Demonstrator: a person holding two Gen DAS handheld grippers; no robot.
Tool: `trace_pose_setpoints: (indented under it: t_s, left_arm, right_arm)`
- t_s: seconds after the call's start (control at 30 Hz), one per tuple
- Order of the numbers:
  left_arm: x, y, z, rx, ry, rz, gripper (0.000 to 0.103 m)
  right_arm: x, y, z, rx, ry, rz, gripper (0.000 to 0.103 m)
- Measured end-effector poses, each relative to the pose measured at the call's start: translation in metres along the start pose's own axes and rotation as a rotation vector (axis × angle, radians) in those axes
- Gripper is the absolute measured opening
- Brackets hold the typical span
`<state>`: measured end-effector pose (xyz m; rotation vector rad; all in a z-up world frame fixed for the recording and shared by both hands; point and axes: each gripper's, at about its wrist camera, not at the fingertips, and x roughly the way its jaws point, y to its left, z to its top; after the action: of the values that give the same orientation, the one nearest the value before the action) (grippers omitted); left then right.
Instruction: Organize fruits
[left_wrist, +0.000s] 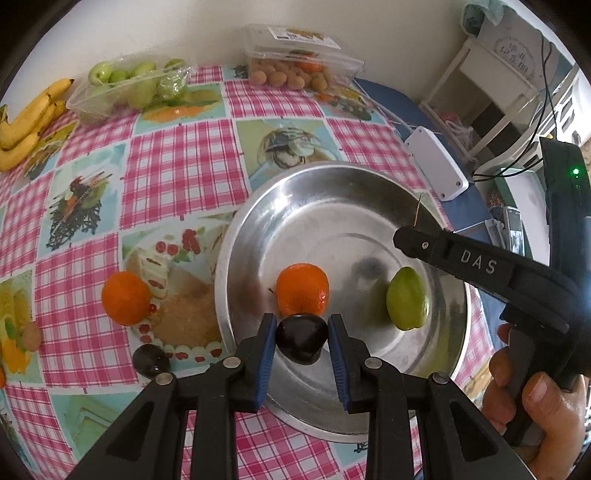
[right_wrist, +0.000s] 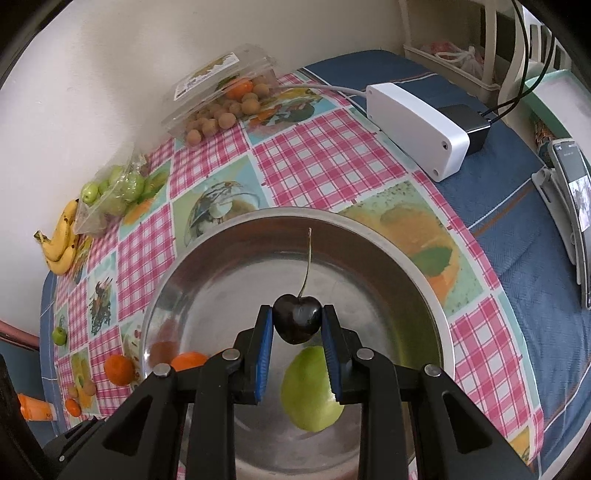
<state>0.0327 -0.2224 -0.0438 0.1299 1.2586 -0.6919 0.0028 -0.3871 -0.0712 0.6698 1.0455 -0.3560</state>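
While both black two-finger grippers hang over the round stainless-steel bowl (left_wrist: 258, 221), each is closed on one dark, glossy cherry. Left gripper (left_wrist: 302, 338): blue pads clamp a stemless dark cherry (left_wrist: 302, 338) above the bowl's near side. Right gripper (right_wrist: 297, 325): pads pinch a long-stemmed dark cherry (right_wrist: 297, 321), stem upright. Bowl contents: one orange mandarin (left_wrist: 303, 293), one green pear-shaped fruit (left_wrist: 408, 299). On the pink-checked tablecloth (left_wrist: 177, 162), left of the bowl: a second mandarin (left_wrist: 126, 298), a third loose cherry (left_wrist: 150, 362).
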Motion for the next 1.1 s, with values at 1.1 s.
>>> trace_pose_setpoints:
  t_s: [1.1]
  left_arm:
    - [0.018, 0.001, -0.003, -0.007, 0.051, 0.012, 0.039]
  right_arm:
    - [0.02, -0.006, -0.004, 0.021, 0.06, -0.033, 0.028]
